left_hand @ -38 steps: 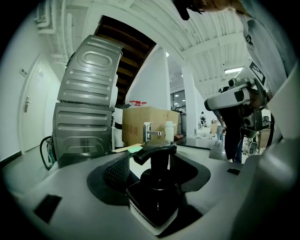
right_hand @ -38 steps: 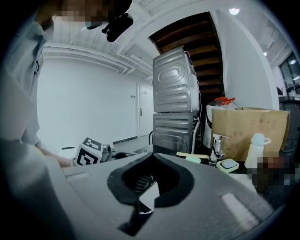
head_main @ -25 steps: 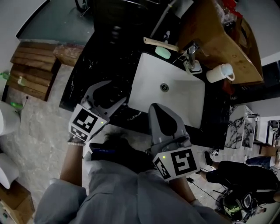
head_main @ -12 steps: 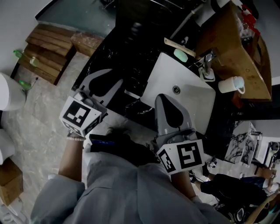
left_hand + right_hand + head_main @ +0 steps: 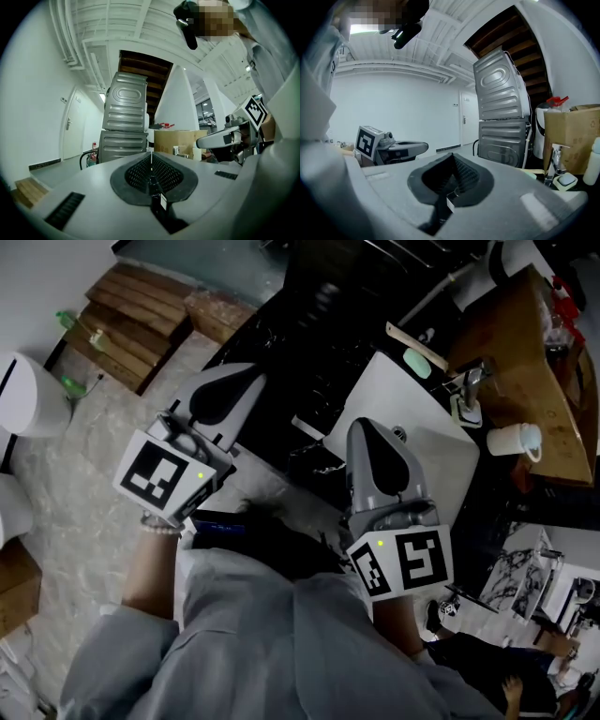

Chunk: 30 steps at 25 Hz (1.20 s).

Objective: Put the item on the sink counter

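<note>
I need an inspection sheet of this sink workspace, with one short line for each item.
Surface: black sink counter with a white basin.
Job's things: neither gripper holds an item; which item is meant cannot be told.
Clutter: green soap, pale stick, white mug, all near the faucet.
Grippers: left gripper shut, its jaws having just closed on nothing; right gripper shut, empty.
Cables: black hose or cable beside the machines.
Surroundings: stacked grey machines, wooden steps, cardboard box.
</note>
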Each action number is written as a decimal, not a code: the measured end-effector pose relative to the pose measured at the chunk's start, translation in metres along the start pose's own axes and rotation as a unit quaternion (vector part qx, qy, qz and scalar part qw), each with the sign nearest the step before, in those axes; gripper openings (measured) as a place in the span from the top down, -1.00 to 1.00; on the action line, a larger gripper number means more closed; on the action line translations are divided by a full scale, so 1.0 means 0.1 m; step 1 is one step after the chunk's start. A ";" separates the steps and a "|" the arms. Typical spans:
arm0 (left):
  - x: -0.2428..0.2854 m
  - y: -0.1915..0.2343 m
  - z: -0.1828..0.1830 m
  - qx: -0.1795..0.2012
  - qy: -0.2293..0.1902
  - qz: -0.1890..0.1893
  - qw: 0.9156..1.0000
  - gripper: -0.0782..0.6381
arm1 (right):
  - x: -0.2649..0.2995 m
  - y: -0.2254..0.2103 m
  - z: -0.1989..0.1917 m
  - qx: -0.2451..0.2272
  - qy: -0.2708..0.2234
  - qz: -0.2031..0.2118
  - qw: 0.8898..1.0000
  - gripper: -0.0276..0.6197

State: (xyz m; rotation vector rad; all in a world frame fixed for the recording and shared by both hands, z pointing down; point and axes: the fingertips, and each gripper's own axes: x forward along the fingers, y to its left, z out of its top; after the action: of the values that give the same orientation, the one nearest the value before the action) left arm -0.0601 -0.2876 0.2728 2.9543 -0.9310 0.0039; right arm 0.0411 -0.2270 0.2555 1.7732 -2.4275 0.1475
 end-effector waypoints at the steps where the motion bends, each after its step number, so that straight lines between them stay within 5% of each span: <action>1: -0.03 0.00 0.02 0.003 0.001 0.004 1.000 0.75 | 0.01 0.02 0.01 -0.001 -0.002 0.004 1.000 0.92; 14: -0.21 -0.01 0.12 0.024 0.018 0.032 0.999 0.76 | 0.22 0.22 0.07 -0.008 -0.012 0.049 0.999 0.92; 30: -0.28 -0.11 0.08 0.021 0.040 0.015 0.999 0.76 | 0.37 0.41 0.07 -0.012 -0.006 0.075 0.997 0.92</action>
State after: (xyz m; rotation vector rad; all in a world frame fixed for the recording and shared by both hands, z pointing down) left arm -0.0772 -0.2629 0.2638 2.9543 -0.9753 0.1444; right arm -0.0095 -0.2501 0.2546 1.5856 -2.5593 0.1231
